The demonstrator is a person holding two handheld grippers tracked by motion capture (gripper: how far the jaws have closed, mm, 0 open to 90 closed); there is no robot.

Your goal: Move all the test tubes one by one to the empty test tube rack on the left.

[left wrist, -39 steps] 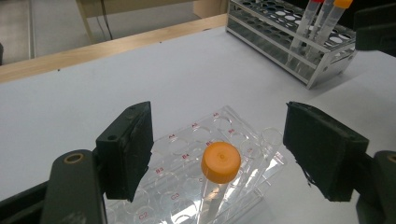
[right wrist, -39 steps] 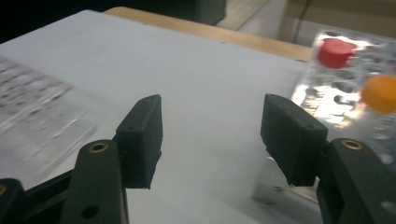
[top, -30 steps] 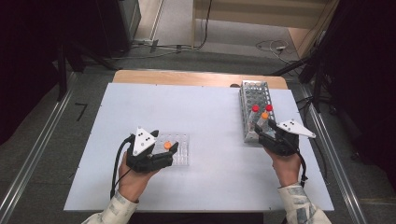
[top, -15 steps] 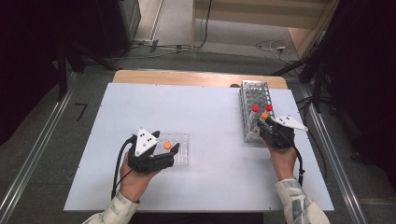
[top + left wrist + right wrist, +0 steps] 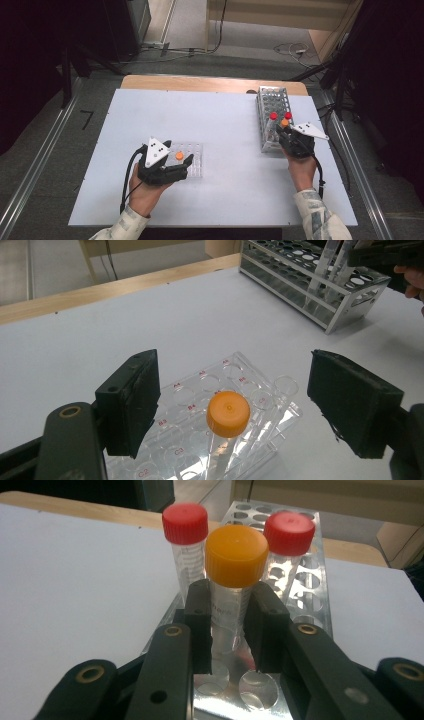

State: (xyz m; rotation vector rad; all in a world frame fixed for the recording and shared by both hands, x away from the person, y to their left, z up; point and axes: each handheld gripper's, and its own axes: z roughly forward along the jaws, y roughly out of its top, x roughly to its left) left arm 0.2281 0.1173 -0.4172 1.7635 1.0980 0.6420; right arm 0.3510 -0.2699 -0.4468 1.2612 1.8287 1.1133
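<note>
A metal tube rack (image 5: 272, 100) stands at the table's right. At its near end stand two red-capped tubes (image 5: 185, 522) and an orange-capped tube (image 5: 236, 556). My right gripper (image 5: 231, 615) has just been closing and is now shut on the orange-capped tube's clear body below the cap, with the tube upright in the rack. At the left, a clear plastic rack (image 5: 200, 382) holds another orange-capped tube (image 5: 228, 413). My left gripper (image 5: 235, 402) is open around that tube. Its jaws have just widened a little, and the pads (image 5: 132, 405) stand well clear of the cap.
The white table (image 5: 210, 120) has bare room between the two racks. A wooden strip (image 5: 200, 82) runs along its far edge. Cables trail from both grippers toward the person's sleeves at the near edge.
My right gripper has moved in a little toward the metal rack's near end and closed on the orange-capped tube. The left hand has stayed in place.
</note>
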